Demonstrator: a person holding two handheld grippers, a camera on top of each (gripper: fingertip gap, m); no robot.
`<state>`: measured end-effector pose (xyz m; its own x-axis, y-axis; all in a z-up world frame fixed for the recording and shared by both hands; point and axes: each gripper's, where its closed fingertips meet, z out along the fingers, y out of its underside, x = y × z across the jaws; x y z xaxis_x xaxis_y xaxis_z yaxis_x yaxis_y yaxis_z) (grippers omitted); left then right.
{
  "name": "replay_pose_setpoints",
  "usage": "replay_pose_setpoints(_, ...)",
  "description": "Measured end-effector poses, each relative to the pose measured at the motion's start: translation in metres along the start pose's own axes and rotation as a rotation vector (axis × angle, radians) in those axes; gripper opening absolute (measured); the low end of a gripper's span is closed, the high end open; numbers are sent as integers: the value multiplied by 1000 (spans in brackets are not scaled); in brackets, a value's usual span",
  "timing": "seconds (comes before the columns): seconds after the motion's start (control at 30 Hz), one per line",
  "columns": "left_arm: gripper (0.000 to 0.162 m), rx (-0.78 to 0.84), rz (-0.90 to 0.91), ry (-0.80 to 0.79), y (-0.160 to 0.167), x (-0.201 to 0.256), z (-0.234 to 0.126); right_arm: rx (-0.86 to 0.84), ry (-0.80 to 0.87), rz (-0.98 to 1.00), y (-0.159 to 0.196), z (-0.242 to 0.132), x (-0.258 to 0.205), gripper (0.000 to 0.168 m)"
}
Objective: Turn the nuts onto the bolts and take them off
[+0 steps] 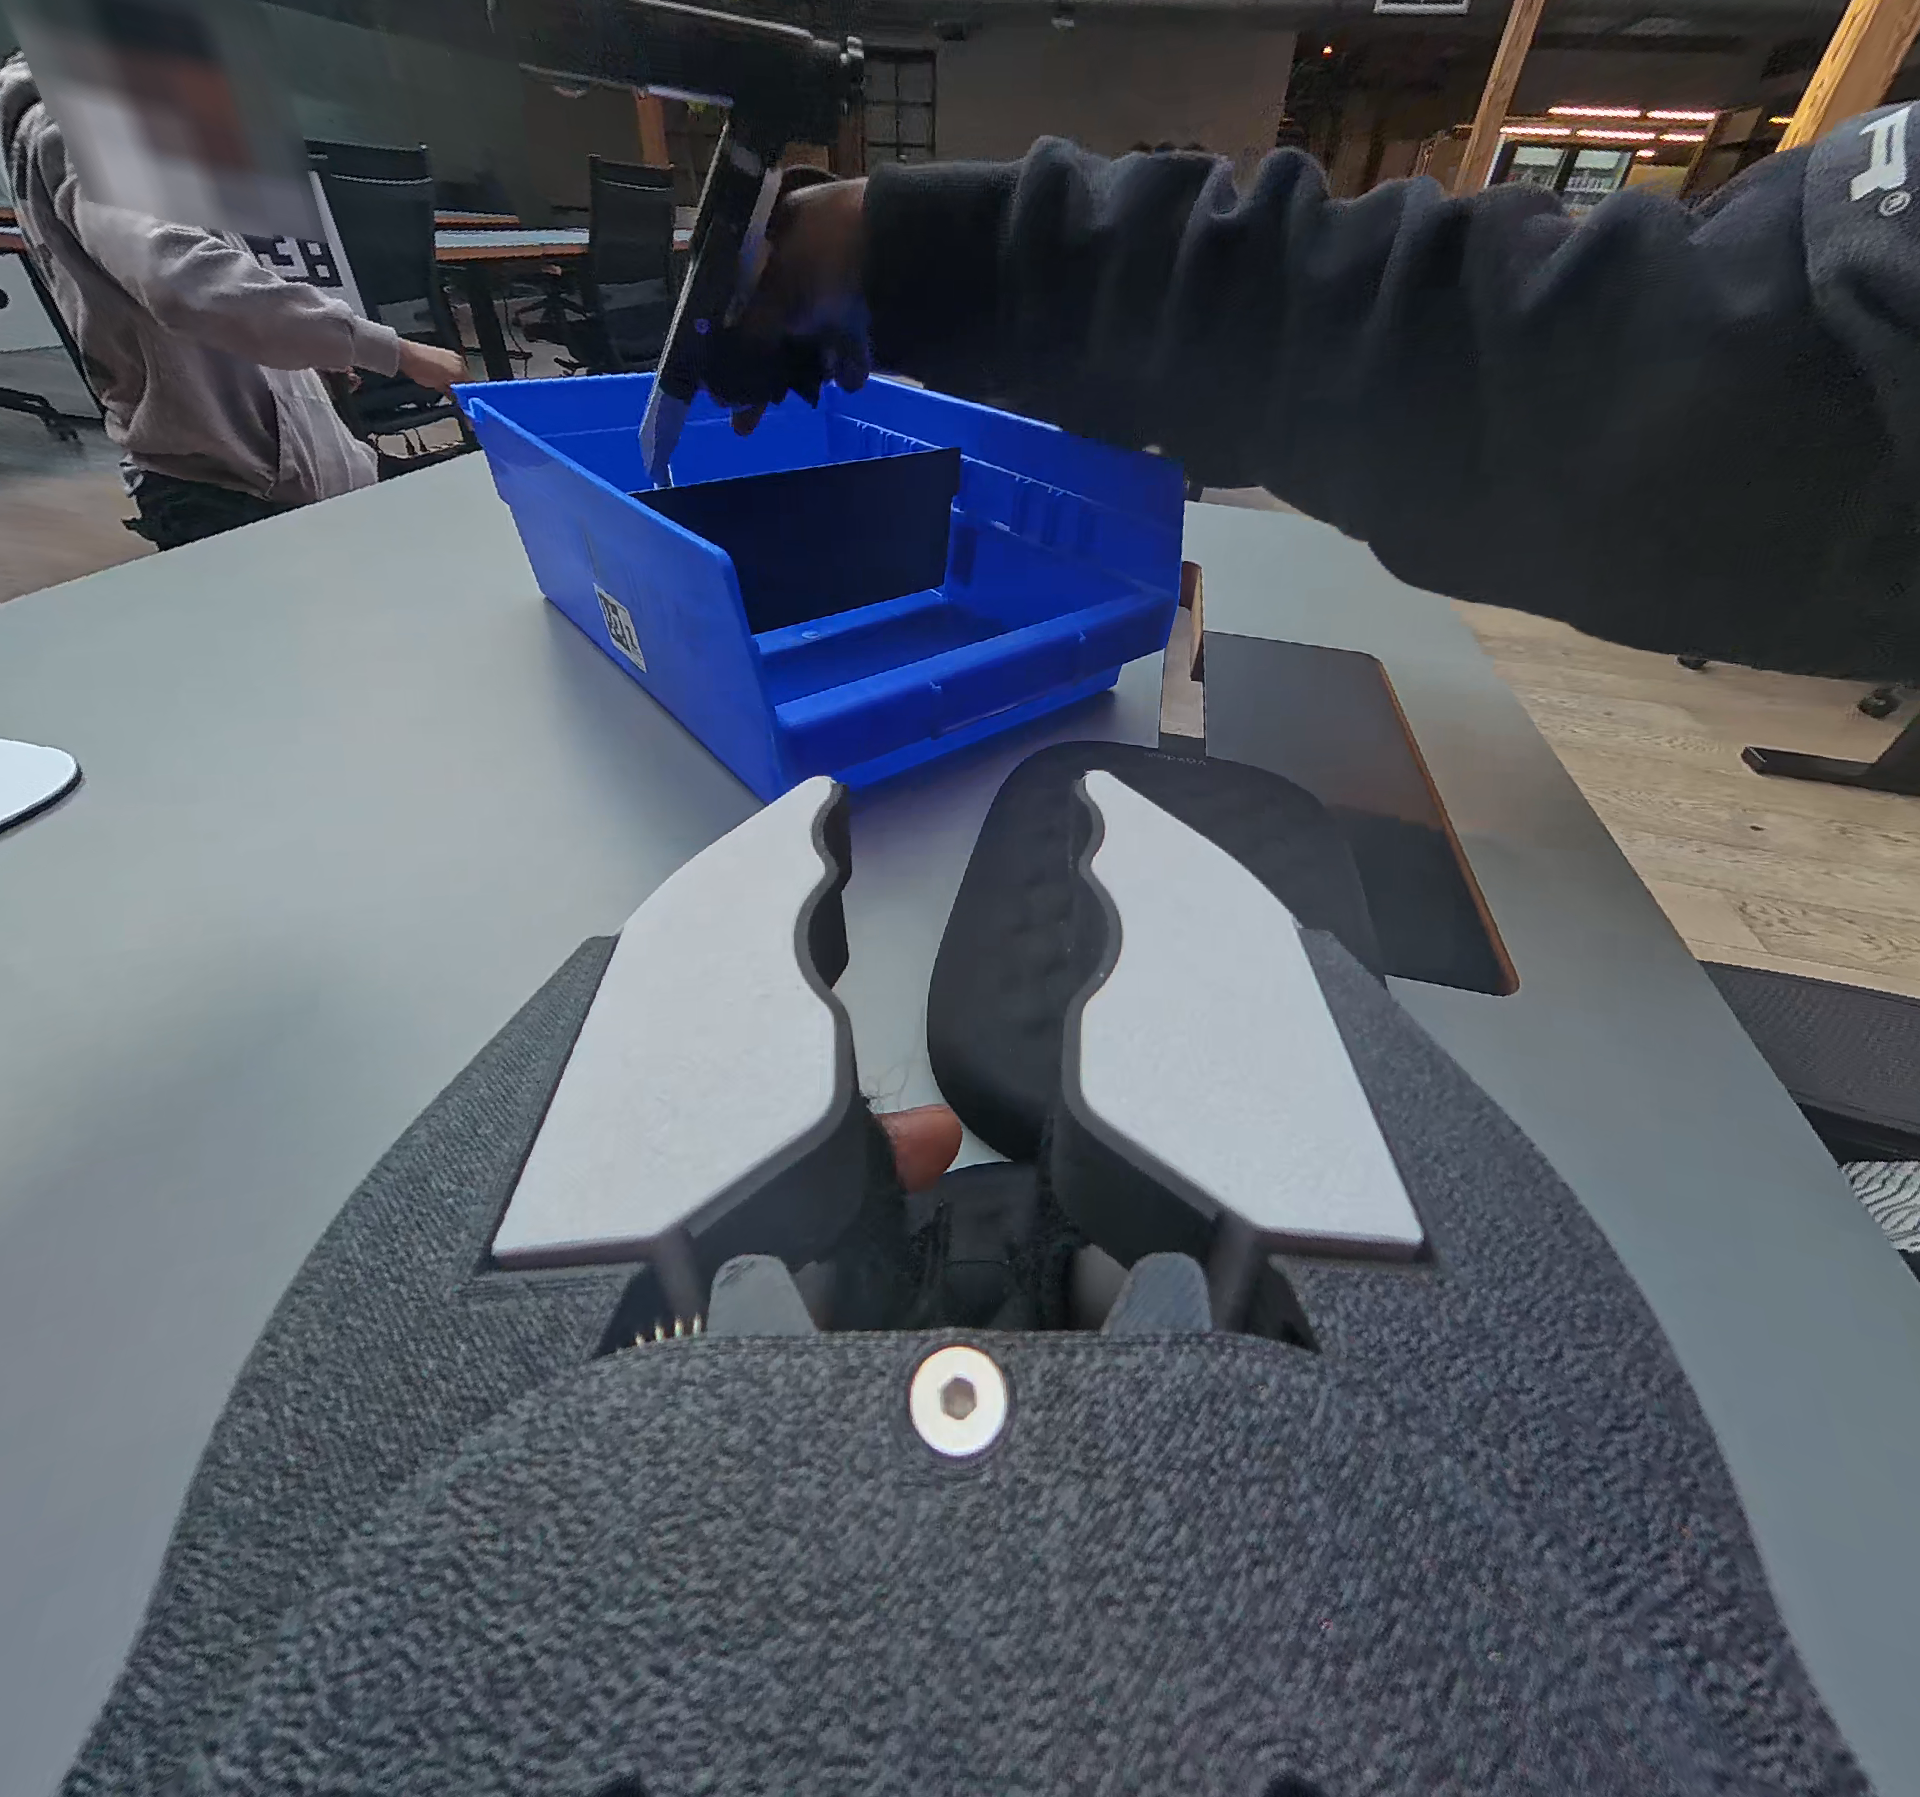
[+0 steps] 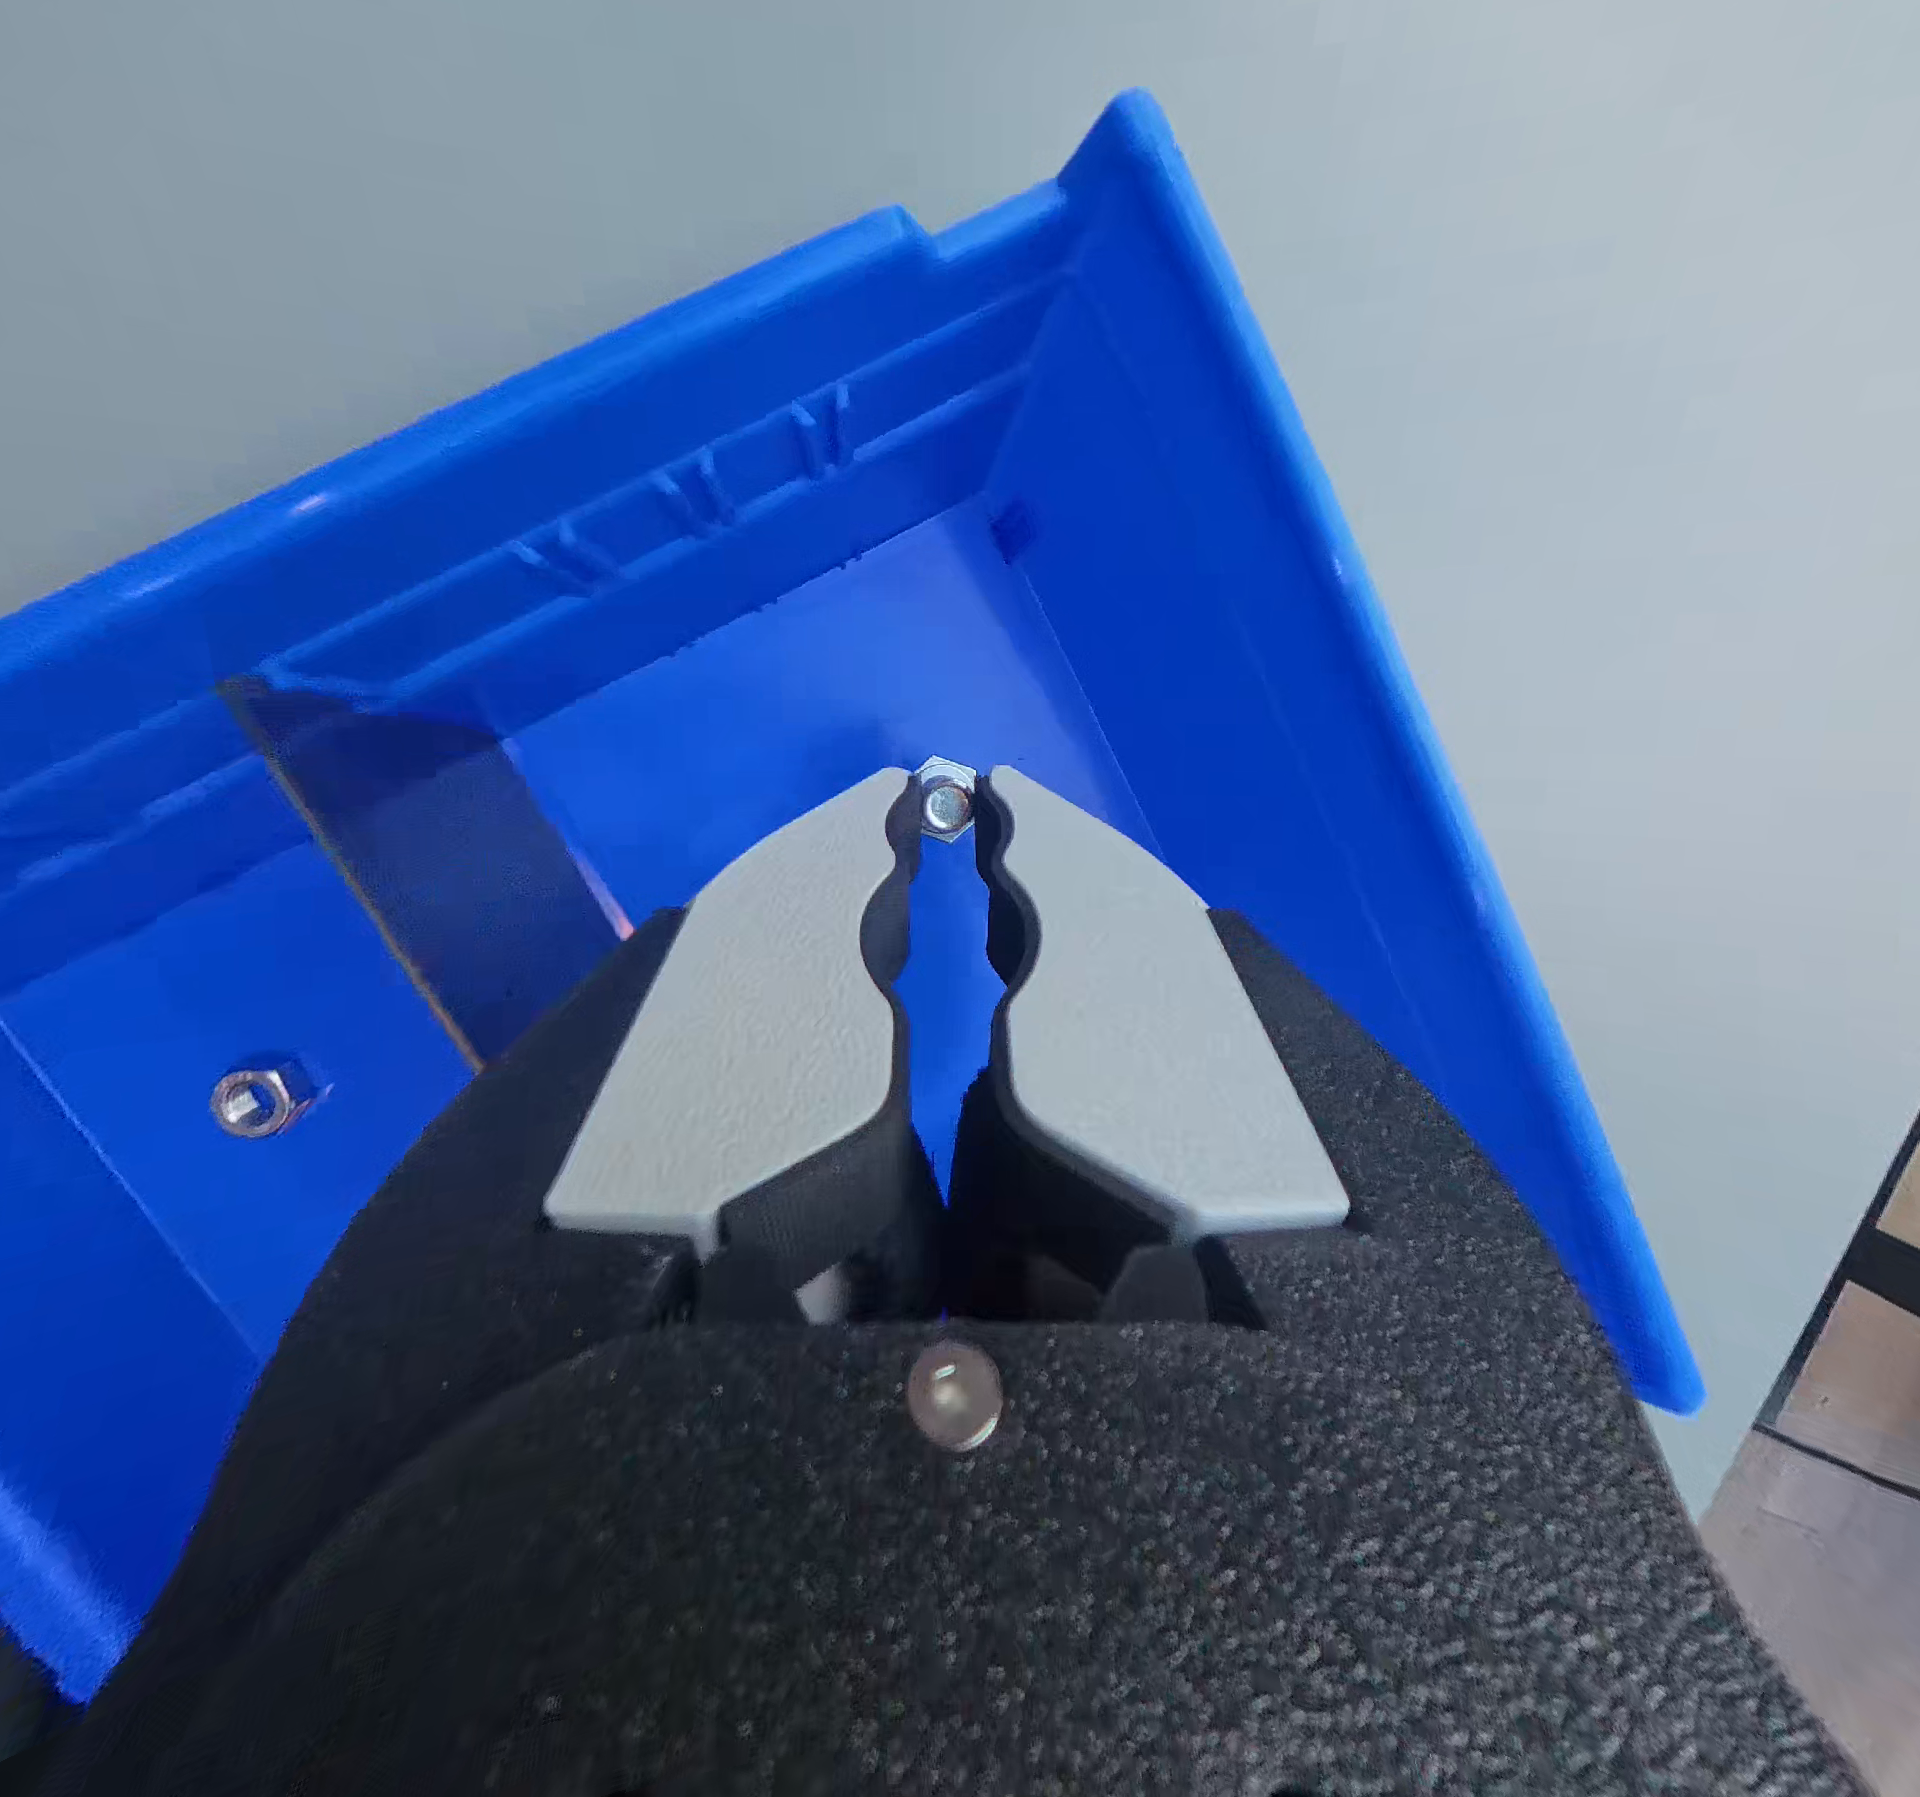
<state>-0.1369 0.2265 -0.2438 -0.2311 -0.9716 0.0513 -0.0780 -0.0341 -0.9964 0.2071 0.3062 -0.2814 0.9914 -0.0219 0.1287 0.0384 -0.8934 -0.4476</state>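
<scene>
So right gripper is clamped at its tips on a bolt with nut, down inside the blue bin, in the section past the dark divider. A loose nut lies in the other section. Left gripper, fingers apart and holding nothing, hovers over the grey table near the bin.
</scene>
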Motion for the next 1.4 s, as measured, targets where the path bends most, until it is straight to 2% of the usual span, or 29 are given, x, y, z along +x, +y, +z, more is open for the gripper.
replay_pose_setpoints(0.17,39,3,-6,3,0,0,0,-32,-8,78,8,26,7,9)
replay_pose_setpoints(0.37,39,0,-5,4,0,0,0,-27,-14,99,12,31,8,9)
replay_pose_setpoints(0.43,39,-2,-4,4,0,0,0,-31,-19,94,12,30,7,20)
replay_pose_setpoints(0.57,39,1,-9,2,0,-1,0,39,4,92,-1,14,5,25)
replay_pose_setpoints(0.67,39,5,-14,-1,-1,-2,-1,158,42,87,-18,-18,-2,30)
replay_pose_setpoints(0.77,39,2,-12,-8,0,-2,0,358,57,77,-38,-64,-26,36)
replay_pose_setpoints(0.87,39,-1,-12,-21,0,-3,0,593,29,52,-47,-113,-70,48)
replay_pose_setpoints(1.0,39,-8,-27,-64,1,-10,0,834,-38,24,-29,-158,-144,62)
replay_pose_setpoints(1.13,39,-18,-27,-102,2,-14,1,947,-115,69,5,-162,-205,76)
replay_pose_setpoints(1.27,39,-26,-15,-117,3,-14,1,934,-51,139,36,-140,-225,77)
replay_pose_setpoints(1.4,39,-35,-3,-129,4,-14,2,954,-31,208,52,-128,-237,75)
